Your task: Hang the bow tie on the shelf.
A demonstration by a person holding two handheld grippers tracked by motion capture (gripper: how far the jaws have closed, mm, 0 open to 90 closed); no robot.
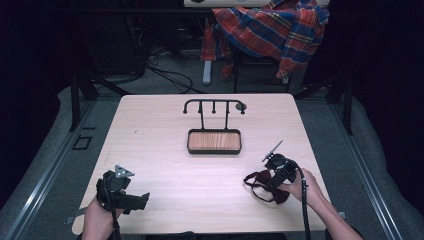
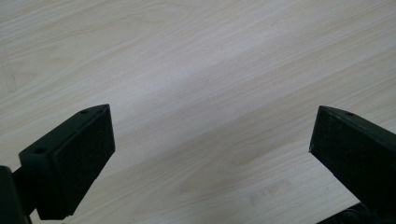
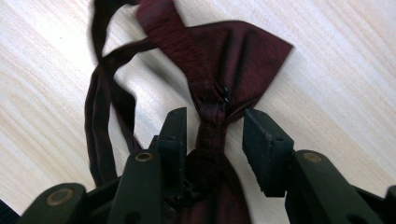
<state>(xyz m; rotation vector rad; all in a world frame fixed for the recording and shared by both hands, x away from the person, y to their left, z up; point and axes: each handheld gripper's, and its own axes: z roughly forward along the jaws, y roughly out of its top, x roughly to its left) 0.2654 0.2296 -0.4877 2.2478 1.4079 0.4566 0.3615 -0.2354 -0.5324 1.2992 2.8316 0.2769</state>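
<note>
Right tool (image 3: 212,135) straddles bow tie (image 3: 219,60) knot on counter (image 1: 165,150), jaws spread, not pressing. Left tool (image 2: 210,140) spread, nothing between.

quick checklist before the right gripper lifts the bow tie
1. Bow tie knot between the right gripper jaws: ok.
2. Pads pressing on the knot: not ok, gaps show on both sides.
3. Strap free of the jaws: cannot tell, it runs close beside one.
4. Left gripper open and holding nothing, over bare table: ok.
5. Stand and its tray free to take it: ok.
</note>
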